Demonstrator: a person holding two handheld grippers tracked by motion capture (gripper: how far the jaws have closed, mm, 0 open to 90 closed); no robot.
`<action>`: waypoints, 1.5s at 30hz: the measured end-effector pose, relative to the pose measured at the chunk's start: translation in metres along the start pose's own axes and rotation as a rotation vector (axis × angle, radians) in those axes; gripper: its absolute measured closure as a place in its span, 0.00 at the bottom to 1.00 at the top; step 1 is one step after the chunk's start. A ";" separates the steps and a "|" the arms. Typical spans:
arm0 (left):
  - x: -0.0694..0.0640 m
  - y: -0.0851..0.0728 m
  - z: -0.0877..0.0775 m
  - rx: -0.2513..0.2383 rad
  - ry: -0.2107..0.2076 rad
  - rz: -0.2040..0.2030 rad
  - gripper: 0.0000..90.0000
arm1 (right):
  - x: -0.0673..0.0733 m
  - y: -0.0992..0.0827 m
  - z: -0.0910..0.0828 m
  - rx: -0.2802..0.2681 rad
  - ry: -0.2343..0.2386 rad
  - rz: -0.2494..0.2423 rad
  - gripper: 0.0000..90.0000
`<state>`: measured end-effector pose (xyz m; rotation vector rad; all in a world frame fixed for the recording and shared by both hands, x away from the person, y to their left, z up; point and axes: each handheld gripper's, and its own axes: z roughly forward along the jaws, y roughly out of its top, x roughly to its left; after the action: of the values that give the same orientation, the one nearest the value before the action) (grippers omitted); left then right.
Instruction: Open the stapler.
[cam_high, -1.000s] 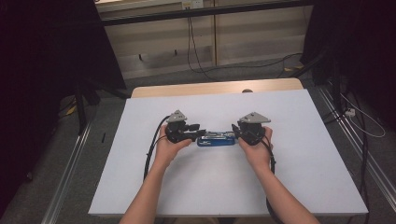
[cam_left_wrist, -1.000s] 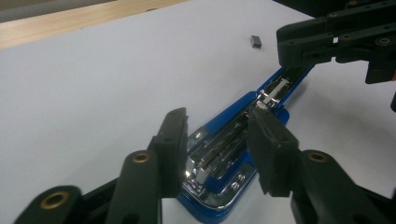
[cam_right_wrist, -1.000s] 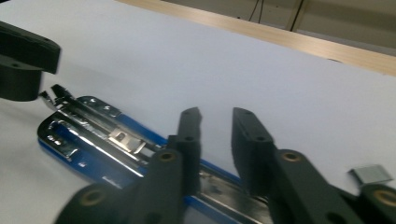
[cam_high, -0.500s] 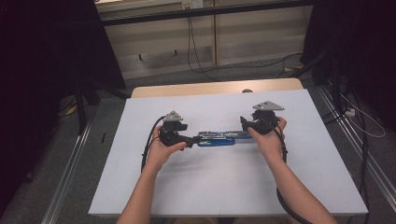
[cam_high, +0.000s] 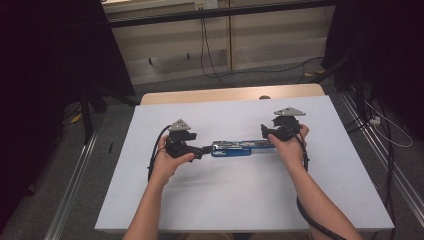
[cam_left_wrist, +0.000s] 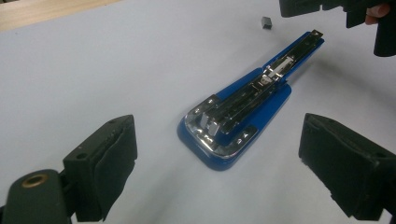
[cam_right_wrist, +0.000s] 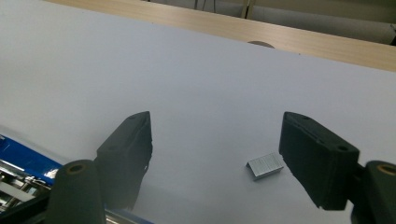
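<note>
A blue stapler (cam_high: 232, 148) lies swung open flat on the white sheet, its metal magazine (cam_left_wrist: 261, 81) facing up. My left gripper (cam_high: 202, 150) is at its left end. Its jaws have just been opening and now stand wide on either side of the blue base (cam_left_wrist: 233, 140) without touching it, so my left gripper (cam_left_wrist: 218, 140) holds nothing. My right gripper (cam_high: 268, 131) is at the stapler's right end. Its jaws have also just been opening. In the right gripper view, my right gripper (cam_right_wrist: 219, 135) is wide apart, and a small block of staples (cam_right_wrist: 266, 165) lies on the sheet between the jaws, untouched.
The white sheet (cam_high: 240, 200) covers the table, whose wooden far edge (cam_high: 230, 94) shows beyond it. Metal rails run along both sides of the table. Cables lie on the floor behind. The other gripper (cam_left_wrist: 336, 9) hangs over the stapler's far tip.
The two hands have drawn apart, the right one moving right. The stapler now lies stretched out longer. Both grippers' jaws, earlier closed at its ends, now stand open.
</note>
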<state>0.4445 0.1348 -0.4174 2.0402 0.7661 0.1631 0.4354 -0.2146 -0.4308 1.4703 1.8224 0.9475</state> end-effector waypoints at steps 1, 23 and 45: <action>0.001 0.000 -0.001 -0.002 0.003 0.000 0.13 | -0.001 0.000 0.000 0.005 0.000 0.002 0.28; 0.004 -0.004 -0.008 -0.016 -0.002 -0.018 0.12 | -0.024 -0.003 0.012 0.044 -0.050 0.049 0.30; 0.008 -0.005 -0.009 -0.031 0.025 -0.028 0.10 | -0.031 -0.019 0.027 0.122 -0.084 0.104 0.49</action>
<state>0.4456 0.1478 -0.4175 2.0003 0.8033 0.1841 0.4531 -0.2434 -0.4608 1.6680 1.7845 0.8226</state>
